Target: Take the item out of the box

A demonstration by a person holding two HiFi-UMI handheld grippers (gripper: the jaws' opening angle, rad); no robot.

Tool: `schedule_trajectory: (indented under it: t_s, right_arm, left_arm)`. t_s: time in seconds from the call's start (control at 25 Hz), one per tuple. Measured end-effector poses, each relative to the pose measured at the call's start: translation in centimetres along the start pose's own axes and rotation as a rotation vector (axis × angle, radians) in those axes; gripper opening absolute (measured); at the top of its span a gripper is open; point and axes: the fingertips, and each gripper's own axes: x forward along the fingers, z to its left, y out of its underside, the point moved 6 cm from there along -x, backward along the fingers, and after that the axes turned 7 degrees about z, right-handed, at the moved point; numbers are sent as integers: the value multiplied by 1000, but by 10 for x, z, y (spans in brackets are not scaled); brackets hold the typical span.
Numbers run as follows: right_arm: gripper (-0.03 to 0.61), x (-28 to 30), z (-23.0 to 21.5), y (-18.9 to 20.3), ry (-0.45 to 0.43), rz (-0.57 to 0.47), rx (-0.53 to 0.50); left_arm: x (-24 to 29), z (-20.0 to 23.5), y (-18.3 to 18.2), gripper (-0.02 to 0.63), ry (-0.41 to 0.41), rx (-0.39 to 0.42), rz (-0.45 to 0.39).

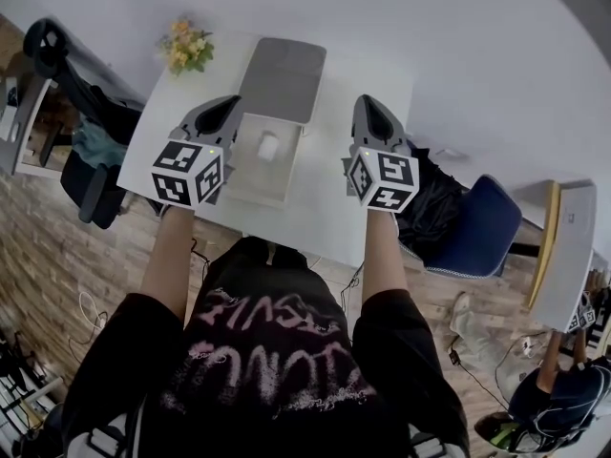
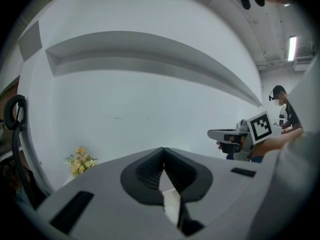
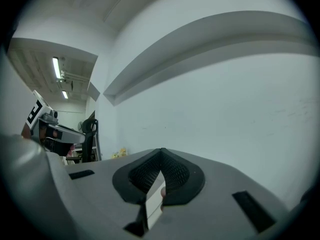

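An open box (image 1: pixel 256 175) stands in the middle of the white table (image 1: pixel 334 203), its grey lid (image 1: pixel 283 79) folded back away from me. A small white item (image 1: pixel 268 146) lies inside it. My left gripper (image 1: pixel 232 101) hovers just left of the box, jaws shut with nothing between them; in its own view the tips (image 2: pixel 163 151) meet and point at the bare wall. My right gripper (image 1: pixel 366 101) hovers to the right of the box, jaws also shut and empty (image 3: pixel 161 151). Neither gripper touches the box. Each gripper shows in the other's view: right gripper (image 2: pixel 235 134), left gripper (image 3: pixel 55 131).
A small bunch of yellow flowers (image 1: pixel 186 48) sits at the table's far left corner. A black office chair (image 1: pixel 57 55) stands left of the table, a black bag (image 1: pixel 430 203) and a blue chair (image 1: pixel 477 227) on the right. Another person (image 1: pixel 554 389) is at the lower right.
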Motion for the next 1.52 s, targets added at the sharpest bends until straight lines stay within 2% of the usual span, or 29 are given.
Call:
schedule_trajectory:
  t_s: [0.6, 1.0, 1.28, 1.52]
  right_arm:
    - [9, 12, -2, 2, 35, -8, 18]
    - [9, 24, -6, -1, 31, -4, 27]
    - [9, 34, -5, -5, 21, -3, 24]
    - [9, 37, -8, -3, 19, 7, 10]
  left_arm:
    - [31, 5, 17, 2, 64, -23, 84]
    - [53, 1, 46, 2, 75, -71, 222]
    - [67, -5, 73, 54, 96, -73, 356]
    - [77, -8, 101, 123, 105, -130, 460]
